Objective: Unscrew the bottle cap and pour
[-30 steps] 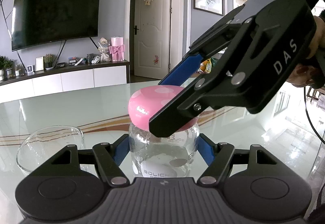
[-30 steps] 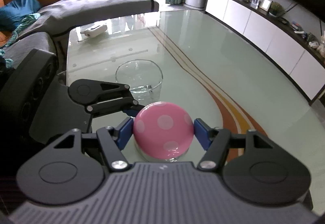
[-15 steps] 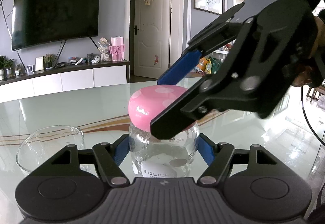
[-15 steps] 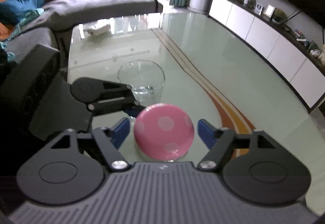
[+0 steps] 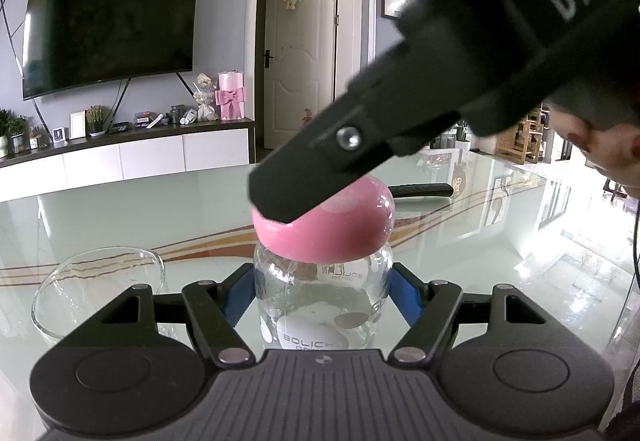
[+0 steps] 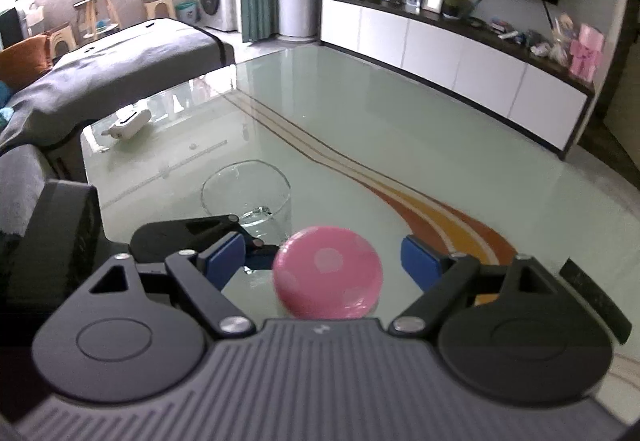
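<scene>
Wide glass table stretching ahead of both grippers, pale green with an orange and brown curved stripe. Resting on it, a clear glass bottle, upright, clamped at the body by the left gripper, blue pads pressed tight against the glass on both sides. Off to that gripper's left and just beside it, an empty-looking glass bowl, a little water glinting at the bottom in the right wrist view. Up top, the pink polka-dot cap sitting on the bottle's neck, right between the fingers of the right gripper. Jaws opening there, blue pads standing clear of the cap on either side, gaps showing, nothing gripped. From the left wrist view, right gripper's black finger reaching down across the cap's near edge. Beyond the cap to the right, a dark remote lying flat on the table. Far behind the bowl, a small white device at the table's edge.
</scene>
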A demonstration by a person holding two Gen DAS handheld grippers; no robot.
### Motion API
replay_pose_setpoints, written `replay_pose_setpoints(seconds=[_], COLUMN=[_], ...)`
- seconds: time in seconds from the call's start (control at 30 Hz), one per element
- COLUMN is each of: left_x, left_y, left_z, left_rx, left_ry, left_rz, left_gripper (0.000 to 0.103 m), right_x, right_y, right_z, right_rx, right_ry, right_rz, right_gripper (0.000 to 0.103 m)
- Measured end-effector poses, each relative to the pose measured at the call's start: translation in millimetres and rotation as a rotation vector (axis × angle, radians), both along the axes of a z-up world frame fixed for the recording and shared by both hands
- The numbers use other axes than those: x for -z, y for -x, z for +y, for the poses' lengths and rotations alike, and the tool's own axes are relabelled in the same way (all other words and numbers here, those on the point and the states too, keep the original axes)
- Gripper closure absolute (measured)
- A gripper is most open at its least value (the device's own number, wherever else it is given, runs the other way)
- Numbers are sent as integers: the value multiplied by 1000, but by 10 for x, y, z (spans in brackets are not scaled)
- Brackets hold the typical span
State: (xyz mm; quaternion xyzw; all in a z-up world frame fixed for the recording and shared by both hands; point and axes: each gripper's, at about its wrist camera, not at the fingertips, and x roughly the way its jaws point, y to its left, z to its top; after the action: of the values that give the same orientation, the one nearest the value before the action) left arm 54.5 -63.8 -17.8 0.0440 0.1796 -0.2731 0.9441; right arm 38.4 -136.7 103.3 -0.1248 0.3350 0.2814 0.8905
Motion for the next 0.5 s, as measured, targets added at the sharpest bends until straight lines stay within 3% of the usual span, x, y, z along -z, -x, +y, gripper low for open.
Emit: replay_pose_setpoints(seconds=[0.17, 0.5], left_x=[-8, -26], left_y=[23, 51], left_z=[-6, -12], left_rx=[1, 1], left_ry=[1, 3], left_rz=[1, 4], left_gripper=[29, 29], right_x=[78, 191], right_y=[8, -19], right_z=[113, 179], right_rx=[54, 55], right_ry=[62, 108], right_rz=[1, 16], right_gripper=[19, 37])
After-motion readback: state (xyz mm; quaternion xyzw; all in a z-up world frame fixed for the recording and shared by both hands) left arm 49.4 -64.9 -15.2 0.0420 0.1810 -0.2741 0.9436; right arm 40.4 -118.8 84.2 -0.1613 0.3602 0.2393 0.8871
